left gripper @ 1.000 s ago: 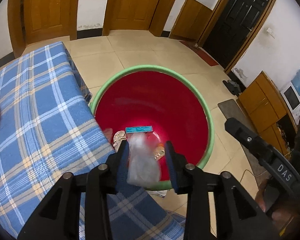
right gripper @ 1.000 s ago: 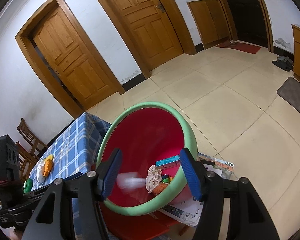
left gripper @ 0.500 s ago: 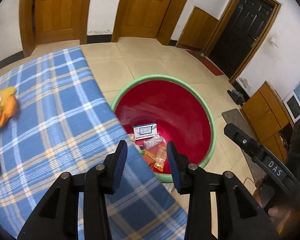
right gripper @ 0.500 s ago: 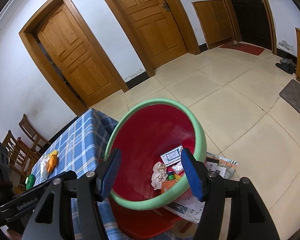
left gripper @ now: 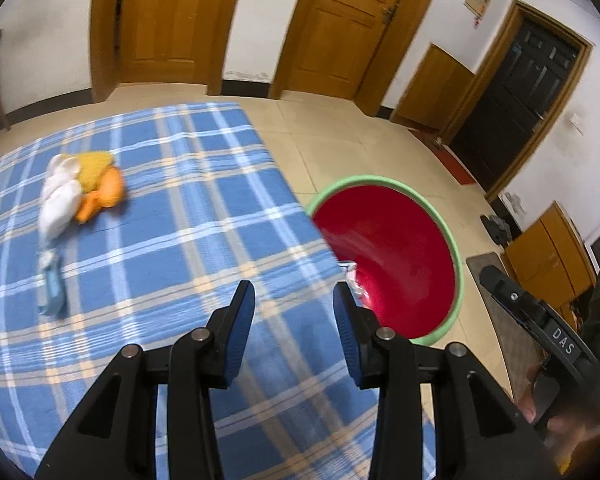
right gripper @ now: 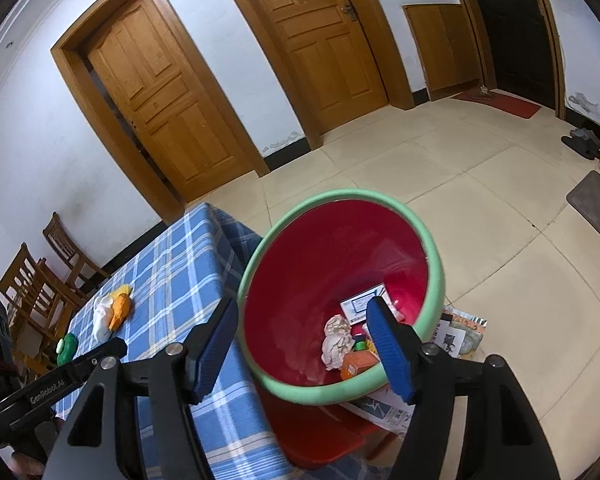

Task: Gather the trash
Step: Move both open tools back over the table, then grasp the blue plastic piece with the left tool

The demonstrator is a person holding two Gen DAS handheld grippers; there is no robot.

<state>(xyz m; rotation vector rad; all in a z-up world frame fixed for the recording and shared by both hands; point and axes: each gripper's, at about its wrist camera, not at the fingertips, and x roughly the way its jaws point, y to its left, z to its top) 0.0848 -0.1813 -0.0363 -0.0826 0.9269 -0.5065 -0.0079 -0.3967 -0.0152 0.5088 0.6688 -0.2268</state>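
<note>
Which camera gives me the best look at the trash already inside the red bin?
The right wrist view: the red bin faces it, showing crumpled paper, a box and orange packaging. The left wrist view shows mostly bare red wall; the tablecloth hides the bottom.

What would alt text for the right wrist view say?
The right tool, jaws opening with nothing between them, looks into a red bin with a green rim holding crumpled paper and a small box. Beside it stands a table with a blue plaid cloth.
</note>
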